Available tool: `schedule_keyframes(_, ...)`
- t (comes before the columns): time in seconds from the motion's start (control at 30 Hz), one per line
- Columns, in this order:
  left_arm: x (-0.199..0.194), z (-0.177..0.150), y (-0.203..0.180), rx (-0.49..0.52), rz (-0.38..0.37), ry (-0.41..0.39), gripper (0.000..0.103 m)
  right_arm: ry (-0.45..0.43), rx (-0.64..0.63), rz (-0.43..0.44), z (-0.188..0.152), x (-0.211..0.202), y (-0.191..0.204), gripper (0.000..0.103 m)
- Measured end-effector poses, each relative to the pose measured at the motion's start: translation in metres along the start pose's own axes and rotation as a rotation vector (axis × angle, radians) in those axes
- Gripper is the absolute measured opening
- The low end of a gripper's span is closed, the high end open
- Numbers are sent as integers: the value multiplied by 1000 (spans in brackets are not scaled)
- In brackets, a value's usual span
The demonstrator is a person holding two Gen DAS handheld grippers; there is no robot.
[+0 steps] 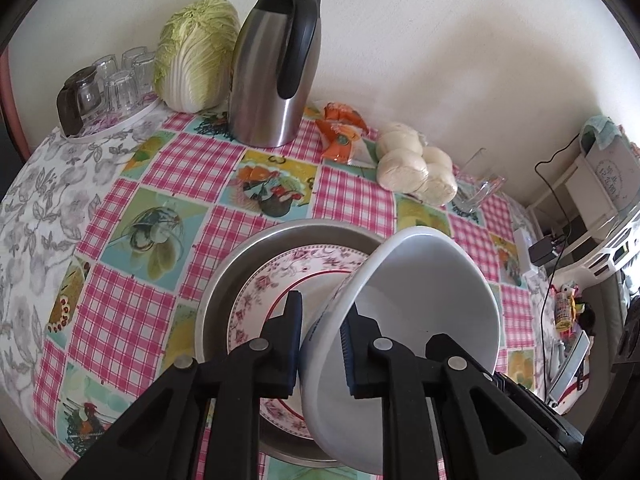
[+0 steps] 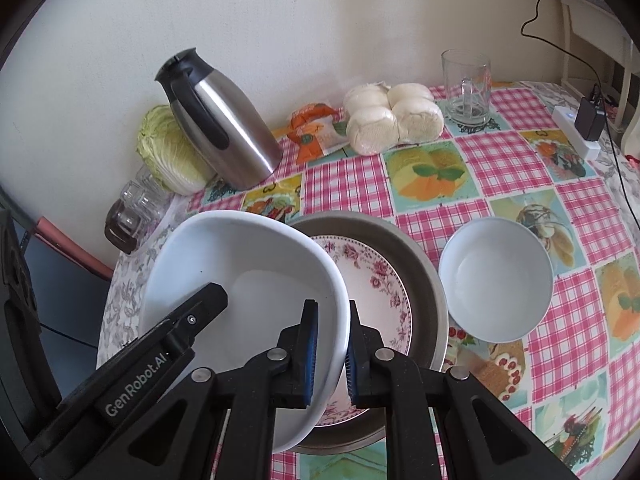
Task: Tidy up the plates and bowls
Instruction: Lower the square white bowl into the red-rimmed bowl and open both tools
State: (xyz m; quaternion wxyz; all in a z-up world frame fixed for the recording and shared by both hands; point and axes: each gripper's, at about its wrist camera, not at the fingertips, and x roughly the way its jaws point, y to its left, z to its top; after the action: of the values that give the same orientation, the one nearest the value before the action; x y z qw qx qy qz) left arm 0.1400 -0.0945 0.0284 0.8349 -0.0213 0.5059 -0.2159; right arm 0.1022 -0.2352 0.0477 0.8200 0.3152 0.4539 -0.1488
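I pinch the large white bowl (image 2: pixel 240 280) with my left gripper (image 1: pixel 320 344) and right gripper (image 2: pixel 332 356), above the floral plate (image 2: pixel 372 276) in the metal pan (image 2: pixel 424 264); the small white bowl (image 2: pixel 496 280), at 3 o'clock, remains unstacked.

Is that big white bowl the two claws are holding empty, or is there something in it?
Empty. The right wrist view looks straight into the big white bowl and shows only its bare white inside.
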Motion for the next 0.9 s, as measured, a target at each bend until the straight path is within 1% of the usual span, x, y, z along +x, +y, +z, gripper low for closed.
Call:
schedule_keyframes(0.17,12,-2,1,5,13,37,17,27,6,-9,-3,11,-2,15)
schedule_keyframes(0.43,20,-2,4,2,42,64,18,58,23,1,-5,22,-6,15)
schedule_keyframes(0.47,20,-3,4,2,45,67,20,54,23,-1,-4,22,-5,15)
schedule_keyframes(0.57,22,-3,5,-3,52,70,36,49,30,4,-4,21,-7,15)
schedule_keyframes(0.63,22,-3,6,-2,50,69,37,48,36,26,-3,21,-8,15)
schedule_keyframes(0.77,20,-2,5,2,51,64,38,42,32,24,-3,20,-7,15)
schedule_keyframes(0.9,13,0,5,0,46,44,47,40,36,35,-2,18,-8,15)
